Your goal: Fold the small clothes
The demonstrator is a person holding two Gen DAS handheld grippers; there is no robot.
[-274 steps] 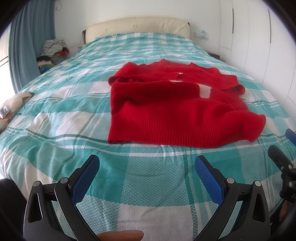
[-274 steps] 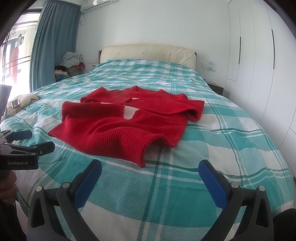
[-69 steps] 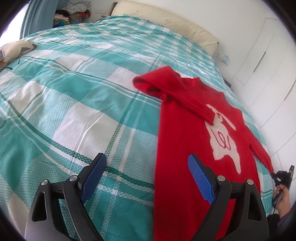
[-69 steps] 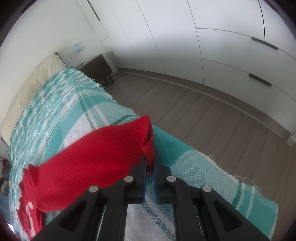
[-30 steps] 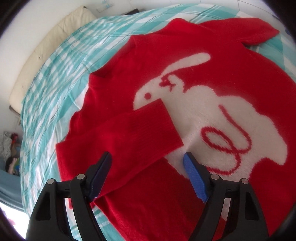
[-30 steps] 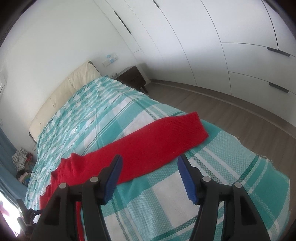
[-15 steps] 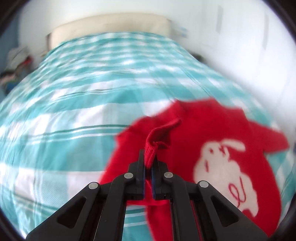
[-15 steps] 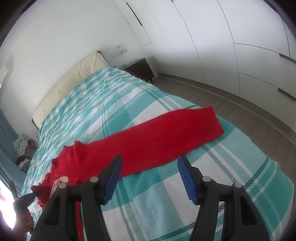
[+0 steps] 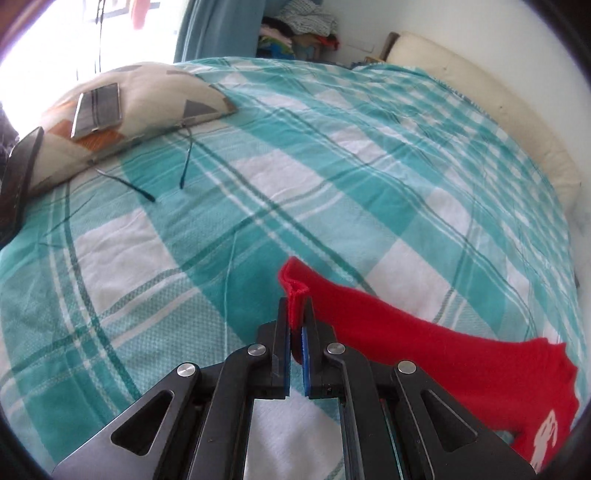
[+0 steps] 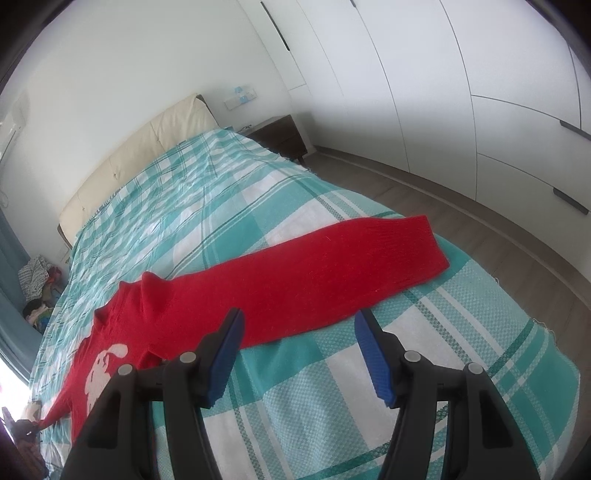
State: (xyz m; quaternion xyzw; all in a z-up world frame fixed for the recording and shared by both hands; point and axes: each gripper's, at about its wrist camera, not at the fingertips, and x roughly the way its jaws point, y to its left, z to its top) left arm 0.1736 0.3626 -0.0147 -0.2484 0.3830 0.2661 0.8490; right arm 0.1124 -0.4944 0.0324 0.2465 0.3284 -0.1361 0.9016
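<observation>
A red knit sweater (image 10: 295,280) with a white rabbit on its front (image 10: 101,369) lies spread on the teal plaid bedspread (image 10: 207,206). One sleeve lies stretched out toward the bed's right edge, just beyond my right gripper (image 10: 299,350), which is open and empty above the bedspread. My left gripper (image 9: 295,325) is shut on the cuff of the other sleeve (image 9: 293,295), and that sleeve (image 9: 424,350) runs off to the right to the sweater's body. In the right wrist view the left gripper (image 10: 26,428) shows small at the far left edge.
A patterned pillow (image 9: 129,110) with a phone (image 9: 96,109) on it lies at the bed's left edge, with cables (image 9: 186,155) beside it. A clothes pile (image 9: 295,29) sits past the bed. White wardrobes (image 10: 461,92), a nightstand (image 10: 279,136) and wooden floor (image 10: 517,258) are on the right.
My left gripper, shut on the sleeve cuff, has swung left and pulled the sleeve out across the bedspread toward the pillow side. My right gripper has stayed open over the other sleeve.
</observation>
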